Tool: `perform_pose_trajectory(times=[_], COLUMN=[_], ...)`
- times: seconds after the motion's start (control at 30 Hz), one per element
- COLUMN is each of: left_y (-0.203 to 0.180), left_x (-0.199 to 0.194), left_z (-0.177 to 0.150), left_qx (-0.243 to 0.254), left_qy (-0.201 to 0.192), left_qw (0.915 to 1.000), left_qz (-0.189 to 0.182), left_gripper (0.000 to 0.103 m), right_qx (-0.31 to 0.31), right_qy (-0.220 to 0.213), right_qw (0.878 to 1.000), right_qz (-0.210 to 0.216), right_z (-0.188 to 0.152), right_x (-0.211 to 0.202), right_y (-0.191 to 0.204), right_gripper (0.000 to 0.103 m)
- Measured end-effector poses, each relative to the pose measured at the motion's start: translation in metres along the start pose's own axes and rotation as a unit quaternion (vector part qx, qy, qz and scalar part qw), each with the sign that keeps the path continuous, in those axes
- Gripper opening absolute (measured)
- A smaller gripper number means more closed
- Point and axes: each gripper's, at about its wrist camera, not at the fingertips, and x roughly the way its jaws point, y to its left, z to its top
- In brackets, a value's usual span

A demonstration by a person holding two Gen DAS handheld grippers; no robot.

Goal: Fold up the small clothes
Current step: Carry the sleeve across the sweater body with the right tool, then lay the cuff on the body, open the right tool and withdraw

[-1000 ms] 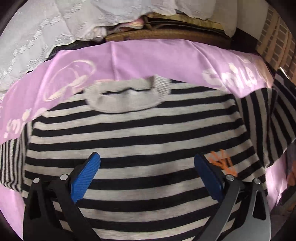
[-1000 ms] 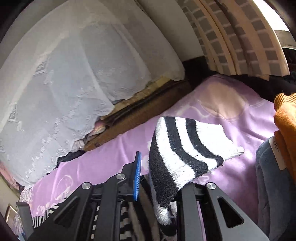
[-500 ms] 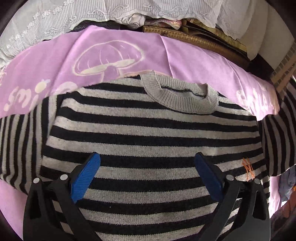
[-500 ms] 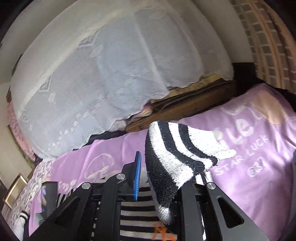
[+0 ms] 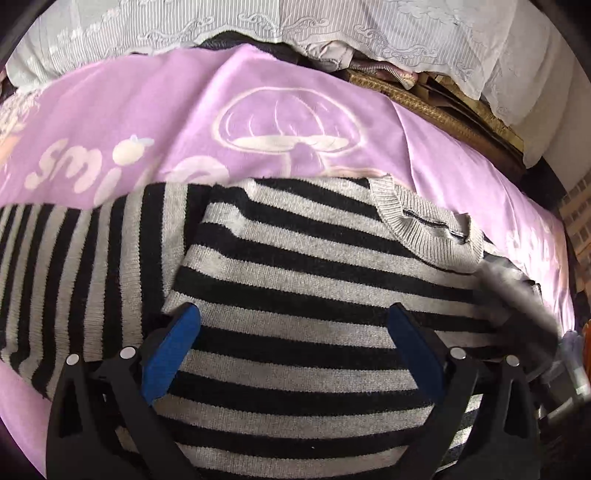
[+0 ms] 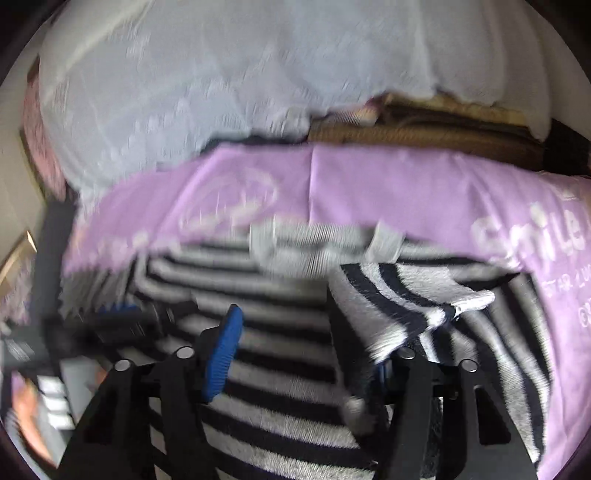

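A small black-and-grey striped sweater (image 5: 314, 288) lies flat on a purple blanket (image 5: 155, 122), grey collar (image 5: 424, 225) far right, left sleeve (image 5: 74, 266) spread to the left. My left gripper (image 5: 293, 332) is open and empty, low over the sweater's body. In the blurred right wrist view, my right gripper (image 6: 306, 339) has its jaws apart; the right sleeve (image 6: 413, 299) is draped over the right finger, carried over the sweater's body (image 6: 280, 354). The left gripper shows blurred at left (image 6: 118, 317).
White lace fabric (image 5: 369, 26) and a brown woven edge (image 5: 436, 110) border the blanket at the back. The blanket has a mushroom print (image 5: 288, 129) and "smile" lettering (image 6: 532, 229). The blurred right gripper enters the left wrist view at the right edge (image 5: 524, 306).
The right gripper swung down and left, bringing the sleeve over the sweater's body, and its jaws have opened. The left gripper shifted left; the collar now sits further right in its view.
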Motion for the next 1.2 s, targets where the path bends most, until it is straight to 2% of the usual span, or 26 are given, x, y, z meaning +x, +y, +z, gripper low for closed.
perform_pose_trajectory(times=[0.03, 0.1, 0.17, 0.23, 0.3, 0.4, 0.47, 0.53, 0.63, 0.7, 0.77, 0.8, 0.87, 0.93, 0.97, 1.03, 1.1, 1.2], left_y=[0.0, -0.003, -0.003, -0.002, -0.003, -0.009, -0.018, -0.033, -0.05, -0.057, -0.054, -0.049, -0.036, -0.016, -0.007, 0.01, 0.018, 0.014], left_x=[-0.001, -0.001, -0.001, -0.002, -0.004, -0.01, -0.013, -0.017, -0.017, -0.016, -0.015, -0.015, -0.016, -0.018, -0.018, -0.019, -0.022, -0.026], left_z=[0.0, 0.0, -0.001, -0.001, -0.002, -0.006, -0.009, -0.015, -0.022, -0.025, -0.025, -0.024, -0.02, -0.017, -0.016, -0.015, -0.016, -0.02], left_qx=[0.002, 0.011, 0.015, 0.016, 0.016, 0.025, 0.04, 0.069, 0.109, 0.126, 0.122, 0.112, 0.084, 0.047, 0.028, -0.003, -0.019, -0.011], left_qy=[-0.002, -0.005, -0.006, -0.006, -0.007, -0.009, -0.013, -0.022, -0.035, -0.038, -0.034, -0.03, -0.026, -0.022, -0.019, -0.011, -0.008, -0.015], left_qw=[1.0, 0.9999, 0.9997, 0.9997, 0.9997, 0.9996, 0.999, 0.9971, 0.992, 0.9887, 0.9889, 0.9903, 0.9934, 0.9966, 0.9977, 0.9993, 0.9998, 0.9997], left_qz=[0.001, 0.011, 0.017, 0.017, 0.02, 0.014, 0.013, 0.023, 0.053, 0.072, 0.077, 0.077, 0.074, 0.064, 0.058, 0.034, 0.008, 0.012], left_gripper=[0.098, 0.098, 0.098, 0.098, 0.098, 0.098, 0.098, 0.098, 0.098, 0.098, 0.098, 0.098, 0.098, 0.098, 0.098, 0.098, 0.098, 0.098], right_qx=[-0.012, -0.013, 0.0, 0.02, 0.031, 0.045, 0.08, 0.15, 0.256, 0.288, 0.309, 0.302, 0.208, 0.133, 0.118, 0.11, 0.124, 0.153], right_qy=[0.027, 0.046, 0.043, 0.038, 0.03, 0.01, -0.008, -0.006, 0.023, 0.04, 0.054, 0.048, 0.027, 0.023, 0.02, 0.005, -0.006, -0.011], right_qw=[1.0, 0.999, 0.999, 0.998, 0.997, 0.995, 0.992, 0.982, 0.95, 0.939, 0.931, 0.932, 0.946, 0.944, 0.942, 0.944, 0.95, 0.959], right_qz=[0.001, 0.015, 0.026, 0.047, 0.071, 0.087, 0.093, 0.116, 0.179, 0.184, 0.185, 0.195, 0.248, 0.302, 0.315, 0.311, 0.288, 0.239], right_z=[-0.006, -0.013, -0.015, -0.02, -0.025, -0.032, -0.033, -0.031, -0.024, -0.016, -0.009, -0.005, 0.007, 0.01, 0.01, 0.008, 0.003, -0.009], right_x=[0.009, 0.009, -0.005, -0.026, -0.047, -0.073, -0.081, -0.076, -0.051, -0.032, -0.013, -0.01, -0.021, -0.037, -0.043, -0.056, -0.064, -0.07], right_y=[0.003, 0.002, -0.007, -0.017, -0.026, -0.044, -0.063, -0.088, -0.116, -0.119, -0.113, -0.102, -0.058, -0.022, -0.015, -0.019, -0.04, -0.08], right_gripper=[0.062, 0.063, 0.07, 0.081, 0.083, 0.083, 0.083, 0.083, 0.083, 0.083, 0.082, 0.08, 0.08, 0.08, 0.08, 0.082, 0.083, 0.083])
